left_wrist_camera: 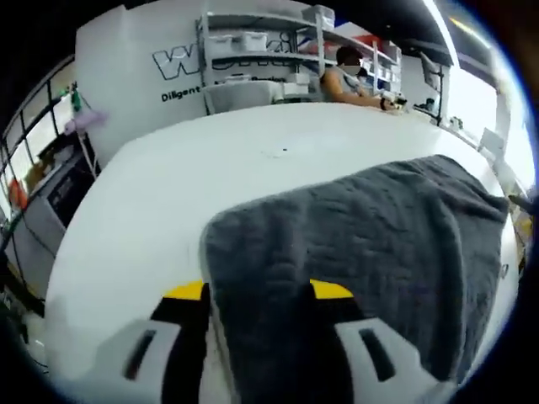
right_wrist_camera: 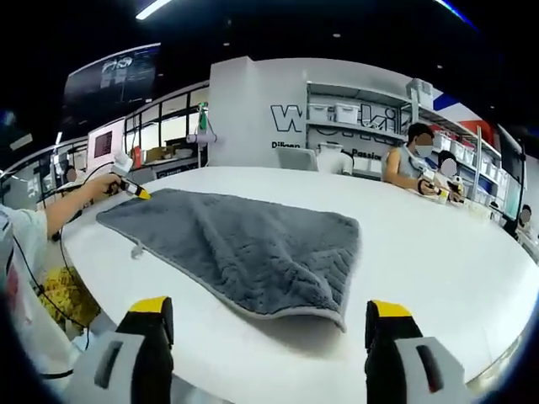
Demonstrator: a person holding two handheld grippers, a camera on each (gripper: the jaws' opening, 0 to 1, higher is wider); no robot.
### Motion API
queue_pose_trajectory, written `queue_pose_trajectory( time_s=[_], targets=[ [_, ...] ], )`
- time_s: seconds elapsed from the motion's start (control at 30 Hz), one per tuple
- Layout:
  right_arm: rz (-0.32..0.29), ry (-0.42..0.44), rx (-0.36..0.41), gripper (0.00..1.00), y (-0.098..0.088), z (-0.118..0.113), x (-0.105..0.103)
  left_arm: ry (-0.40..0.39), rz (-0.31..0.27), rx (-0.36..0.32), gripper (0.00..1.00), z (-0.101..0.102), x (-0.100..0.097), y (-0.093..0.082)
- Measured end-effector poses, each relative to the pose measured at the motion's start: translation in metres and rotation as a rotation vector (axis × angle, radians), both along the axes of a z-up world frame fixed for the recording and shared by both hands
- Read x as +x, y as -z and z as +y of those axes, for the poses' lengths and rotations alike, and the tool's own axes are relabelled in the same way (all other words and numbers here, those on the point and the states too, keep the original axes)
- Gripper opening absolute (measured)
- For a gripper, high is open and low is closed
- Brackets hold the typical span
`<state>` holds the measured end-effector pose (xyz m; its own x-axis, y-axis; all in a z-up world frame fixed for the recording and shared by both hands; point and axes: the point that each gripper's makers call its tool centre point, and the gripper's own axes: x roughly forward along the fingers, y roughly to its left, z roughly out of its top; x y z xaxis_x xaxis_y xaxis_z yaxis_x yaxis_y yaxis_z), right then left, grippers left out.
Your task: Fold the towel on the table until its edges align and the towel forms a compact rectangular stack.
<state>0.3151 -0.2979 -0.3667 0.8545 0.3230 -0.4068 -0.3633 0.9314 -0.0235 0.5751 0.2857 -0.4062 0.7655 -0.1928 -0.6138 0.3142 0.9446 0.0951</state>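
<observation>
White table (right_wrist_camera: 438, 252), grey towel (right_wrist_camera: 244, 244) spread, shelving (right_wrist_camera: 362, 118) and seated person (right_wrist_camera: 408, 160) behind.

Grey towel (right_wrist_camera: 244, 244): thick cloth, matt, ribbed pile, stitched hem. White table (right_wrist_camera: 438, 252): smooth, faint sheen. Fingers (right_wrist_camera: 152, 316): matt plastic, yellow tips.

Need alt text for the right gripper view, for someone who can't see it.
A gray towel lies spread on a white table, its near corner slightly lifted. The right claw hovers open before it, holding nothing. At far left, the left claw, held in a person's hand, meets the towel's far corner.
</observation>
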Motion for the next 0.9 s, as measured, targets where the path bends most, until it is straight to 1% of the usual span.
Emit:
queue_pose_trajectory(
  time_s=[0.1, 0.13, 0.27, 0.3, 0.37, 0.47, 0.53, 0.63, 0.8, 0.9],
  targets=[
    [0.003, 0.001, 0.0, 0.99, 0.001, 0.0, 0.0, 0.007, -0.002, 0.0, 0.35, -0.002, 0.003, 0.002],
    [0.004, 0.002, 0.001, 0.98, 0.002, -0.001, 0.0, 0.013, 0.0, -0.014, 0.32, -0.005, 0.003, 0.003],
    [0.009, 0.004, 0.002, 0.98, 0.003, -0.001, 0.0, 0.012, 0.001, -0.017, 0.3, -0.005, 0.004, 0.003],
    [0.01, 0.004, 0.001, 0.98, 0.004, -0.001, 0.0, 0.015, 0.004, -0.032, 0.29, -0.006, 0.003, 0.003],
    [0.008, 0.002, 0.003, 0.98, 0.003, 0.0, 0.0, 0.022, 0.006, -0.062, 0.23, -0.009, 0.002, 0.004],
    [0.002, 0.0, 0.007, 0.97, 0.002, 0.001, 0.0, 0.022, -0.007, -0.056, 0.13, -0.008, 0.003, 0.004],
    [0.002, -0.001, 0.007, 0.97, 0.002, 0.001, 0.0, 0.016, -0.013, -0.058, 0.1, -0.006, 0.004, 0.004],
    [0.003, -0.005, 0.003, 0.97, 0.001, 0.002, 0.0, 0.009, -0.011, -0.073, 0.1, -0.002, 0.006, 0.004],
    [-0.003, -0.002, 0.002, 0.97, -0.001, 0.001, 0.0, 0.001, -0.004, -0.073, 0.1, 0.002, -0.002, 0.004],
    [-0.001, -0.004, -0.003, 0.97, 0.0, 0.002, 0.0, -0.002, 0.002, -0.073, 0.1, 0.008, -0.004, 0.004]
  ],
)
